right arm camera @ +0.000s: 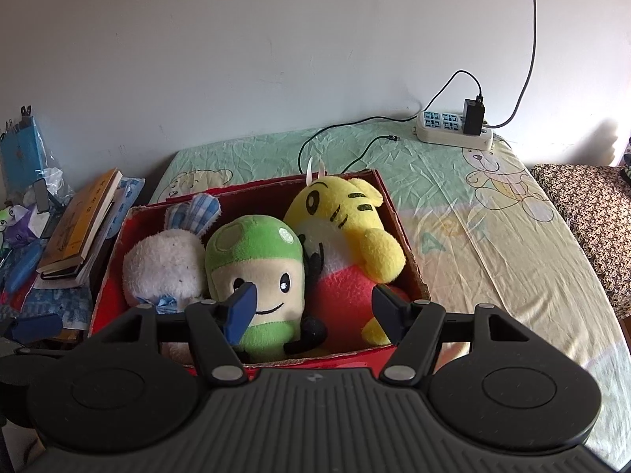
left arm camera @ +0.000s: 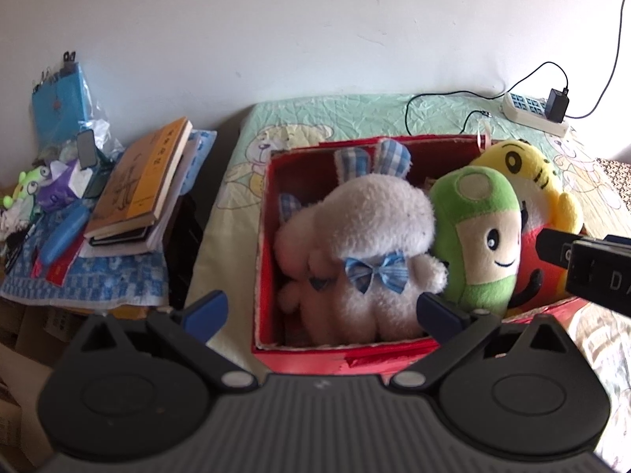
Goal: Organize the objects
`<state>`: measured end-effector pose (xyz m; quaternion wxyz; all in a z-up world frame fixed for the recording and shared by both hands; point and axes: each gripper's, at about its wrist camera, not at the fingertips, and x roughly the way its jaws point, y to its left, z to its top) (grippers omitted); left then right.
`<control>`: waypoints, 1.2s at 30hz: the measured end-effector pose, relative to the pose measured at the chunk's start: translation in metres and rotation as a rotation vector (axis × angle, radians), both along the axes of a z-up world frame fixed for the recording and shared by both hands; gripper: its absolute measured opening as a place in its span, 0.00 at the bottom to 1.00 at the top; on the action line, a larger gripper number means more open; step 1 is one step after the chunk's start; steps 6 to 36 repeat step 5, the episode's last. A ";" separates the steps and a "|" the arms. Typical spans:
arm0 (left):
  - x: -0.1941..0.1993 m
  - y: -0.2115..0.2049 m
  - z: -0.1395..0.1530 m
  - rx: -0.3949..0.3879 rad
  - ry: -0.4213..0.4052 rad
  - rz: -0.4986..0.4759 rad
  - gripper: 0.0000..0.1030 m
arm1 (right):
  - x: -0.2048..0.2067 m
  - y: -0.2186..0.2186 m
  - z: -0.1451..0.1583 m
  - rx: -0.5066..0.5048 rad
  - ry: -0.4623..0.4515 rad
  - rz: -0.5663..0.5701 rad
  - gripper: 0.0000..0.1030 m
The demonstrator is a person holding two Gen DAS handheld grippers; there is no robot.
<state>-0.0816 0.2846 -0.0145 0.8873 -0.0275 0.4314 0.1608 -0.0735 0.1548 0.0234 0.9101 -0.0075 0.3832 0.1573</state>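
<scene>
A red cardboard box sits on the bed with three plush toys packed side by side in it. On the left lies a white bunny with blue checked ears and bow. In the middle stands a green mushroom toy. On the right is a yellow tiger with a red body. My left gripper hangs open in front of the bunny, holding nothing. My right gripper is open above the box's near edge, empty, between mushroom and tiger.
A side table left of the bed holds stacked books, a blue bag and small toys. A power strip with a charger and cables lies at the bed's far edge by the wall. A patterned cushion lies at right.
</scene>
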 end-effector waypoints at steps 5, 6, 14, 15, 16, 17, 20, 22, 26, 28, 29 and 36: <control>0.002 0.005 -0.001 -0.009 -0.013 0.014 0.97 | 0.004 0.001 -0.003 -0.002 0.008 -0.004 0.65; 0.002 0.005 -0.001 -0.009 -0.013 0.014 0.97 | 0.004 0.001 -0.003 -0.002 0.008 -0.004 0.65; 0.002 0.005 -0.001 -0.009 -0.013 0.014 0.97 | 0.004 0.001 -0.003 -0.002 0.008 -0.004 0.65; 0.002 0.005 -0.001 -0.009 -0.013 0.014 0.97 | 0.004 0.001 -0.003 -0.002 0.008 -0.004 0.65; 0.002 0.005 -0.001 -0.009 -0.013 0.014 0.97 | 0.004 0.001 -0.003 -0.002 0.008 -0.004 0.65; 0.002 0.005 -0.001 -0.009 -0.013 0.014 0.97 | 0.004 0.001 -0.003 -0.002 0.008 -0.004 0.65; 0.002 0.005 -0.001 -0.009 -0.013 0.014 0.97 | 0.004 0.001 -0.003 -0.002 0.008 -0.004 0.65; 0.002 0.005 -0.001 -0.009 -0.013 0.014 0.97 | 0.004 0.001 -0.003 -0.002 0.008 -0.004 0.65; 0.002 0.005 -0.001 -0.009 -0.013 0.014 0.97 | 0.004 0.001 -0.003 -0.002 0.008 -0.004 0.65; 0.002 0.005 -0.001 -0.009 -0.013 0.014 0.97 | 0.004 0.001 -0.003 -0.002 0.008 -0.004 0.65; 0.002 0.005 -0.001 -0.009 -0.013 0.014 0.97 | 0.004 0.001 -0.003 -0.002 0.008 -0.004 0.65; 0.002 0.005 -0.001 -0.009 -0.013 0.014 0.97 | 0.004 0.001 -0.003 -0.002 0.008 -0.004 0.65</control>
